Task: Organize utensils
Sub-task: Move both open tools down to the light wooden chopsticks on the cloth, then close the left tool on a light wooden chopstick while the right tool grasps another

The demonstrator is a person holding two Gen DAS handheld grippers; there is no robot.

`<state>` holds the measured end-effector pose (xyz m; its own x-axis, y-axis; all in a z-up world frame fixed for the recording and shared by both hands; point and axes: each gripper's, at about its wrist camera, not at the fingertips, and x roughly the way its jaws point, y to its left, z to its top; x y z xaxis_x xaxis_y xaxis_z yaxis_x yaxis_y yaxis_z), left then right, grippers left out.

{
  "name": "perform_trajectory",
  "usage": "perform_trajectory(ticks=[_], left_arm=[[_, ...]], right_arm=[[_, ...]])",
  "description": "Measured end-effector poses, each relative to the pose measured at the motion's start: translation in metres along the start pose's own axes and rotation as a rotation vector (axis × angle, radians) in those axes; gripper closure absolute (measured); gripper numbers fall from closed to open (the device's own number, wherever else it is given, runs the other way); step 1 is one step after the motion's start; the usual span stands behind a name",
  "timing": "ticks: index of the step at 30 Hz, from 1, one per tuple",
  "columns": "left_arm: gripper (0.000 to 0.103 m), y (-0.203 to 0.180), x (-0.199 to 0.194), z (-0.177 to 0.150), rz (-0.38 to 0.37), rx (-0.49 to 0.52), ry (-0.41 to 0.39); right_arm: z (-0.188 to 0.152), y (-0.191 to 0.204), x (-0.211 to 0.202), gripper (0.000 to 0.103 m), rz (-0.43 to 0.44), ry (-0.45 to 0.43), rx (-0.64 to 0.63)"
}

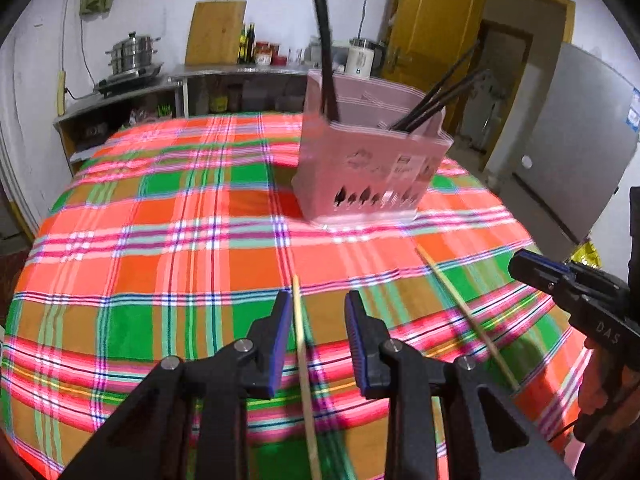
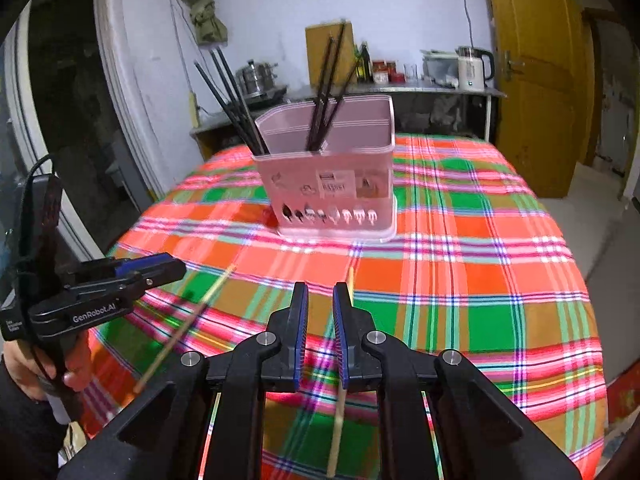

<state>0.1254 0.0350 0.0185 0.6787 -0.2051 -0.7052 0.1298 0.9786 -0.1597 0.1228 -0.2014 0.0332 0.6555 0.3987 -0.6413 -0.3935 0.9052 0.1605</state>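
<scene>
Both grippers open over a light wooden chopstick each—left gripper [image 1: 318, 312] wide, right gripper [image 2: 321, 304] narrow—each should centre its chopstick [image 1: 301, 340] [image 2: 339, 420], pinch firmly, then lift toward the pink utensil holder [image 2: 332, 184].

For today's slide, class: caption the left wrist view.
Open left gripper straddles a wooden chopstick before the pink utensil holder.

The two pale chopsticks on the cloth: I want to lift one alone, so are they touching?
Apart. Left wrist view: one chopstick lies inside the open left gripper, the other chopstick to its right, bare tablecloth between them.
</scene>
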Motion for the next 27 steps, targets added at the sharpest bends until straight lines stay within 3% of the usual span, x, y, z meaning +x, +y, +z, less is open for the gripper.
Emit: perform_trajectory(ticks=[10,23,27], left_arm=[[0.074,0.012,0.046,-0.006,0.043,0.006,0.124],[0.078,0.000,0.055,-0.004,0.101,0.076,0.126],[0.096,-0.001,0.055,-0.003,0.089,0.071,0.126]], right_arm=[[-0.008,-0.012,0.054,0.090,-0.012,0.132,-0.004],[0.001,-0.013,0.091,0.090,-0.045,0.209,-0.033],[0.002,-0.008,0.093,0.092,-0.057,0.213,-0.060]])
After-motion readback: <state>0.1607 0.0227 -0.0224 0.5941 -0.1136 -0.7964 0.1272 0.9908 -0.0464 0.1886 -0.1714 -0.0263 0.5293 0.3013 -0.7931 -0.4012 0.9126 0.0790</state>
